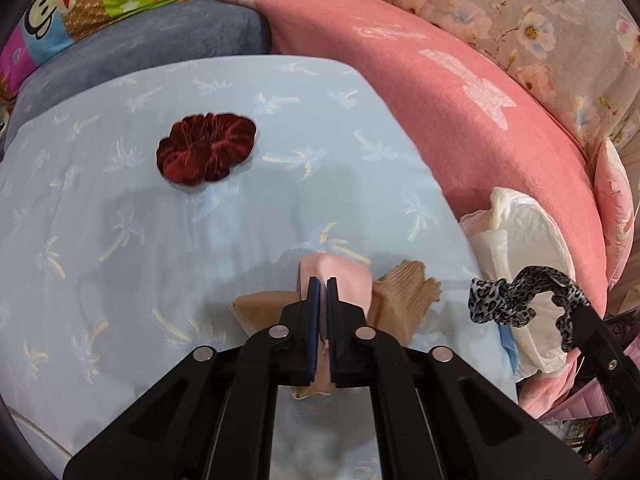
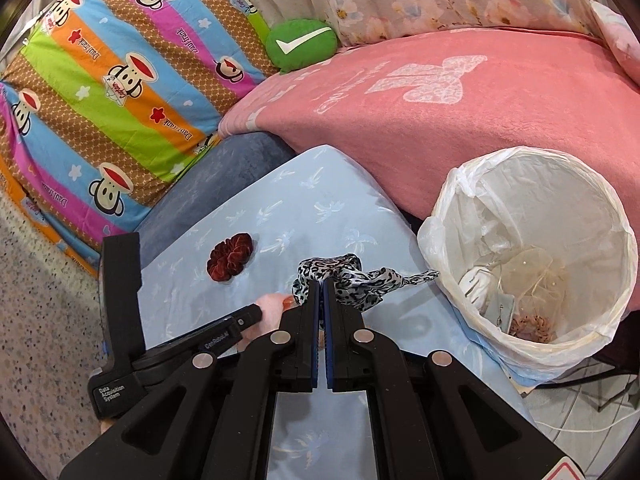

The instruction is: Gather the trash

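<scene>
Left tool (image 1: 323, 280) is clamped on a pink cloth (image 1: 344, 280), pinching it right at the fold, low over the pale blue sheet (image 1: 120, 240). A tan stocking (image 1: 408, 288) lies crumpled under and beside that cloth. Right tool (image 2: 321, 282) is jaws together on a leopard-print scarf (image 2: 352, 280), its tail trailing toward the bin (image 2: 532, 364). The bin stands just beside the sheet's edge, lined with a white bag, with a few scraps at the bottom. A dark red scrunchie (image 1: 206, 148) sits alone on the sheet, well apart from both tools. A pink blanket (image 2: 480, 120) covers the bed behind, with a green cushion (image 2: 300, 44) at its far edge.
</scene>
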A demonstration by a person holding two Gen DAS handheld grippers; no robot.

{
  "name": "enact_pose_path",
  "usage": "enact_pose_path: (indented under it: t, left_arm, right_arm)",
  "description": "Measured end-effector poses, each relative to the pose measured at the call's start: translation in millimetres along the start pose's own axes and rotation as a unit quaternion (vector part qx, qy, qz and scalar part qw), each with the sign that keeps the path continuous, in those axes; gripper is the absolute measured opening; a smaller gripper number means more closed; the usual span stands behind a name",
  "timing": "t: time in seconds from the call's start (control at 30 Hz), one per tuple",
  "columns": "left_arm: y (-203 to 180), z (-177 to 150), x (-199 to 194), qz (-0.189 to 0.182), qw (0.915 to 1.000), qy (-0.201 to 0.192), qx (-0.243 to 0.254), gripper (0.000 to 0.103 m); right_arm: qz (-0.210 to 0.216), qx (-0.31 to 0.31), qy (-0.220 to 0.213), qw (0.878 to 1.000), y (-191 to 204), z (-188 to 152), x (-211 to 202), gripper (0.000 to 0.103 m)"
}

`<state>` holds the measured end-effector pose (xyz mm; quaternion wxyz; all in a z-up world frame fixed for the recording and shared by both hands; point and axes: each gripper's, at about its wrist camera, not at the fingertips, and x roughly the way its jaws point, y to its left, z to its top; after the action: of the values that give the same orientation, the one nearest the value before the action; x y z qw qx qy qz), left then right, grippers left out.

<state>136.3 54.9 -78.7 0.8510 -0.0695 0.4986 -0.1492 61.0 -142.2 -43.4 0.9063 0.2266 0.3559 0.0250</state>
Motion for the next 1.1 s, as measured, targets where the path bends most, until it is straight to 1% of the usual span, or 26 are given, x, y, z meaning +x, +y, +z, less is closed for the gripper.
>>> enact_pose_path:
  t: [0.33,0.67,0.9,1.0,1.1]
  left_arm:
    - [-28,17,-39,-0.022,0.9986,-0.045,0.019,0.002]
    - [-79,31,-60,-0.049,0.9943,-0.072,0.063,0.002]
    - [-120,39,-70,-0.081,0.9886,-0.083,0.096,0.002]
    - [-129,37,-71,-0.087,0.9869,-0.085,0.107,0.002]
    - [-125,30,-61,-0.086,0.9878,-0.074,0.107,0.003]
  right_arm:
    - [-0.002,0.008,-0.026,1.0,-10,9,-24,0.002]
    - [-0.012,0.027,-0.053,0.998,-35,20,-49,0.002]
    - [-0.027,0.046,-0.075,0.996,-62,29,-69,0.002]
    - [-0.034,0.051,-0.08,0.995,-70,30,-75,0.002]
    - [-0.039,0.052,-0.078,0.995,-73,28,-75,0.002]
